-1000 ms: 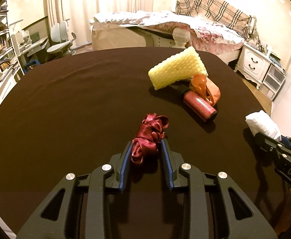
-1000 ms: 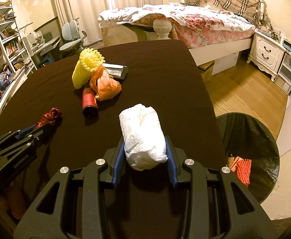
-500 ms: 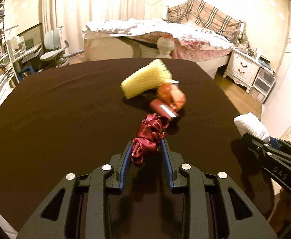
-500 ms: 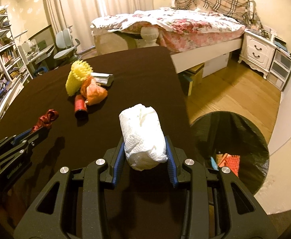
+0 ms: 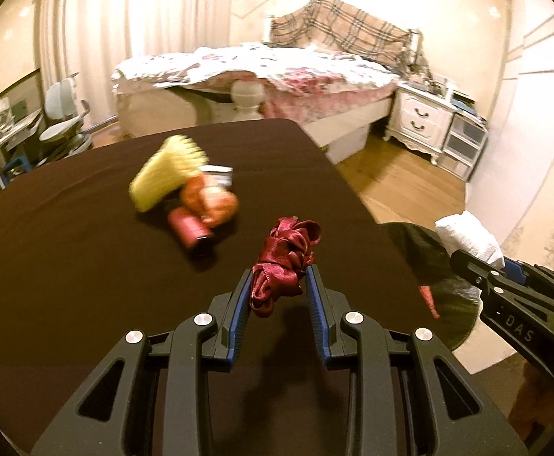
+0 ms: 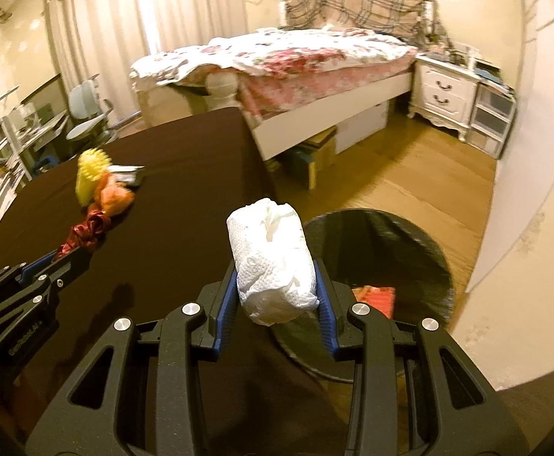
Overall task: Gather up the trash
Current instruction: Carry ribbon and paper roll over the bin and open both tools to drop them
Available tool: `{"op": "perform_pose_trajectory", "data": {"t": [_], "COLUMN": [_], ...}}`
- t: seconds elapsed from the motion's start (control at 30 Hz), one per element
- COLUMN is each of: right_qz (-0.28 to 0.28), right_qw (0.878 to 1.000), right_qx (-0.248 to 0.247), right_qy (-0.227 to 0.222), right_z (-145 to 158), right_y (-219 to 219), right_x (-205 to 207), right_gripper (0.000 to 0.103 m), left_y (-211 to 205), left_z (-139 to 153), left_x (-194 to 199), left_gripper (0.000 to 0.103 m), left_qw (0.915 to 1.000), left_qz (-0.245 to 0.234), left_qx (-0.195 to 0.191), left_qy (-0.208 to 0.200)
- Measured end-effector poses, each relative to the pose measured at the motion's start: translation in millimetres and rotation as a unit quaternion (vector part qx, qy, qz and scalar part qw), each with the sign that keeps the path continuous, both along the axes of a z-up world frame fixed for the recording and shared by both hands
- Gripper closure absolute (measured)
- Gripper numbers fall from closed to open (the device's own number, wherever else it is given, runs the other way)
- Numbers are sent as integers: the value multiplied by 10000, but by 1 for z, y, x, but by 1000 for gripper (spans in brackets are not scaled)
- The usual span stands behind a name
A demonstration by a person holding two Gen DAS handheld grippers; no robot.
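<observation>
My left gripper (image 5: 277, 285) is shut on a crumpled dark red ribbon (image 5: 284, 254) and holds it above the dark table (image 5: 68, 266). My right gripper (image 6: 275, 285) is shut on a white wad of paper towel (image 6: 271, 258), held above the table's right edge and the rim of a black-lined trash bin (image 6: 390, 235) on the floor. The bin holds some red trash (image 6: 375, 298). In the left wrist view the right gripper (image 5: 478, 266) with the towel (image 5: 466, 233) is at the right, over the bin (image 5: 447, 288).
On the table lie a yellow foam net (image 5: 166, 174), an orange bag (image 5: 208, 201), a red can (image 5: 189, 230) and a silver wrapper (image 5: 218, 173). A bed (image 6: 295, 60), a white nightstand (image 6: 444, 95) and wooden floor (image 6: 409, 174) are beyond. Chairs and shelves stand at the left.
Both grippers have moved right towards the bin with their loads. The trash pile on the table has slid left in both views, and the bin now lies under the right gripper.
</observation>
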State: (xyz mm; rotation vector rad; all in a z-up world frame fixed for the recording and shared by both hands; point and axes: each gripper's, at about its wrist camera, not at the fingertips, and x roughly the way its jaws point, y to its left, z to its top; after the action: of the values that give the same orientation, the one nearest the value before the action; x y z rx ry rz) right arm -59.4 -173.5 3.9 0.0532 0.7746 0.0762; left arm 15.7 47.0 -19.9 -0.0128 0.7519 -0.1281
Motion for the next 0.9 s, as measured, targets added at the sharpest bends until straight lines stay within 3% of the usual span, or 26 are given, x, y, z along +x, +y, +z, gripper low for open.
{"op": "perform_pose_trajectory", "data": {"t": [0.4, 0.9], "right_qz": [-677, -907], "right_qw": [9977, 9958], "right_qx": [64, 86], "right_qy": [-18, 76], "right_z": [-8, -22], "right_y": [-62, -82], "right_x": [-3, 7], "right_gripper": [67, 67], "left_y": [-69, -108], "left_z": [-4, -14], "left_x": [10, 31], "left_gripper": [72, 72], "left_qw": [9981, 9959], "left_qz": [-590, -845], "left_qx": [143, 321], "left_qy": [-43, 36]}}
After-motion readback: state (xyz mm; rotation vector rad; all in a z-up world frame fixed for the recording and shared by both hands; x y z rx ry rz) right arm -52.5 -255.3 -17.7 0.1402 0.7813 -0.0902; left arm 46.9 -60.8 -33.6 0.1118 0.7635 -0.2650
